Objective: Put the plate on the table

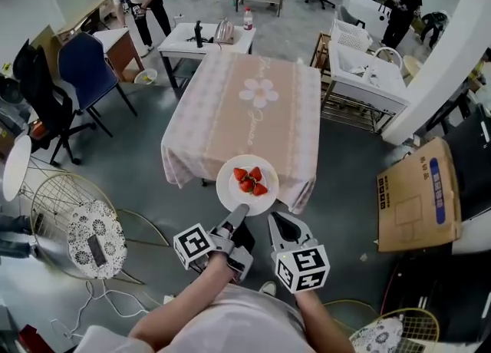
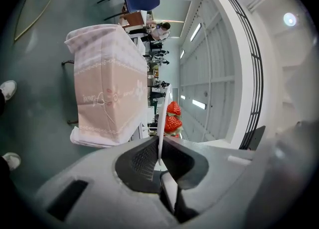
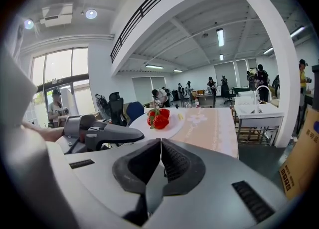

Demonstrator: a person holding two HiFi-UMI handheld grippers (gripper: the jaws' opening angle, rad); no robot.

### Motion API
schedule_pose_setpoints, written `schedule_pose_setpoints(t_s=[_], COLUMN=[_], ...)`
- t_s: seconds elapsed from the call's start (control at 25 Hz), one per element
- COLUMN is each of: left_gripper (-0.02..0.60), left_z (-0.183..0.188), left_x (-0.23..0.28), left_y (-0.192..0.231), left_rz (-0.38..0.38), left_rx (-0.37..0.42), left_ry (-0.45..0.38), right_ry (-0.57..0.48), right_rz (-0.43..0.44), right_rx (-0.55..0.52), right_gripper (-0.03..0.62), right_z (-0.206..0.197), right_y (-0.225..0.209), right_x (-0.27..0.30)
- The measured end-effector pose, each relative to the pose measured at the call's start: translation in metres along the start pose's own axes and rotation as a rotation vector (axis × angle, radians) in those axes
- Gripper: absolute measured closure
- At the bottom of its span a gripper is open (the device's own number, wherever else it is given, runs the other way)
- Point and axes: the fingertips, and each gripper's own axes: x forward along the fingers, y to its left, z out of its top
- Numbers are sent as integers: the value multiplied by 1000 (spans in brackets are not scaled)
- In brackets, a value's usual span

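Plate (image 1: 229, 192) of strawberries (image 1: 248, 180) hangs pinched by left gripper (image 1: 238, 212) near table (image 1: 230, 121).

Nothing legible. Pale pink flowered desk cloth (image 1: 253, 113): one cursive line (image 1: 258, 127) beside the white flower, too faint to read. Brown cardboard box (image 1: 414, 213): blue label (image 1: 435, 190), white characters, too small to read.

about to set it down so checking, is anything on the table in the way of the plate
Nothing visible does. The left gripper holds the plate of strawberries by its rim at the near edge of the table, and the pink-covered top ahead of it shows bare.
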Motion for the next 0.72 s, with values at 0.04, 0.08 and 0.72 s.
schedule_pose_setpoints(t_s=[0.04, 0.08, 0.72], left_gripper=[563, 563, 563], left_z=[7, 14, 112], left_x=[2, 4, -8], left_y=[-1, -2, -8], left_rz=[-1, -4, -24], left_rx=[-1, -2, -30], left_ry=[8, 16, 107], right_ry=[1, 1, 17], right_rz=[-9, -18, -114], right_rx=[2, 5, 23], right_gripper=[589, 589, 589], right_z=[3, 6, 33], right_y=[2, 5, 67], right_x=[6, 12, 89])
